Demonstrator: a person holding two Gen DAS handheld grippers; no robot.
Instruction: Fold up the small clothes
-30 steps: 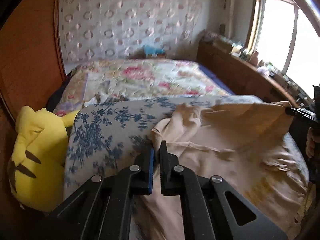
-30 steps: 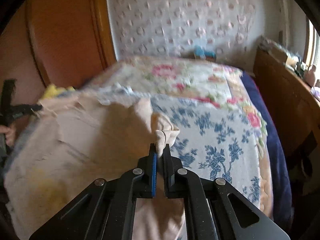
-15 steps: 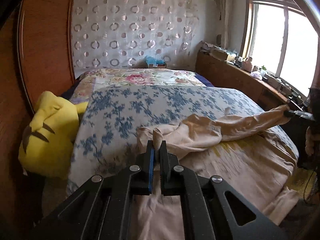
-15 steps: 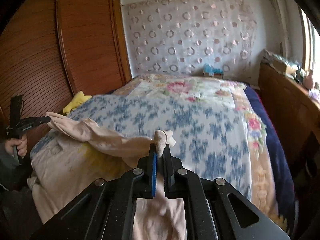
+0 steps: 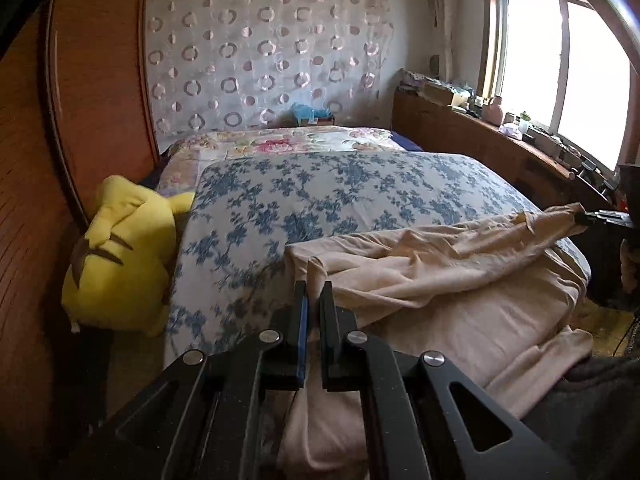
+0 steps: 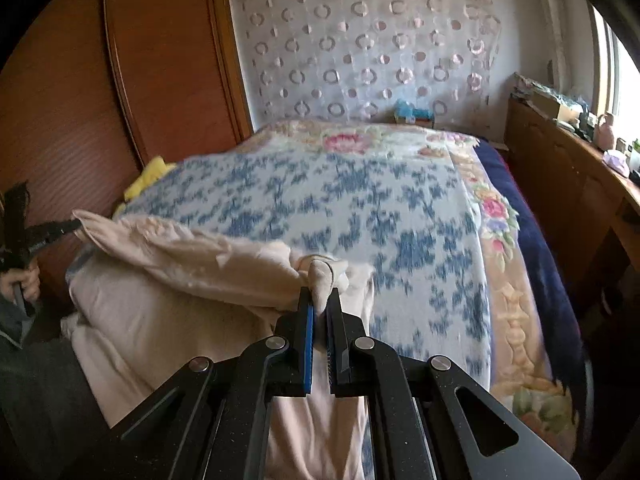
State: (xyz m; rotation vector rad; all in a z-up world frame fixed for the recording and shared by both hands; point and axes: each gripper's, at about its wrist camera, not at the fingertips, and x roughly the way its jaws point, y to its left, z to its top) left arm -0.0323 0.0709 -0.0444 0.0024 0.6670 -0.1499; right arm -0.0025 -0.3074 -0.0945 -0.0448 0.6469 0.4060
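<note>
A beige garment point(image 5: 440, 280) lies across the near end of the bed, its lower part hanging over the edge. My left gripper point(image 5: 314, 292) is shut on one corner of it. My right gripper point(image 6: 320, 300) is shut on the other corner of the beige garment point(image 6: 180, 256), a fold of cloth sticking up between its jaws. The garment's top edge stretches between the two grippers. The right gripper also shows at the right edge of the left wrist view point(image 5: 600, 216). The left gripper also shows at the left edge of the right wrist view point(image 6: 60, 226).
The bed carries a blue floral quilt point(image 5: 340, 192) and a pink floral blanket point(image 6: 360, 140) behind it. A yellow plush toy point(image 5: 120, 252) lies left of the bed by a wooden wardrobe point(image 5: 80, 100). A cluttered wooden ledge point(image 5: 500, 136) runs under the window at right.
Both grippers have pulled back and down toward the near edge of the bed with the garment, which now lies lower and flatter on the quilt.
</note>
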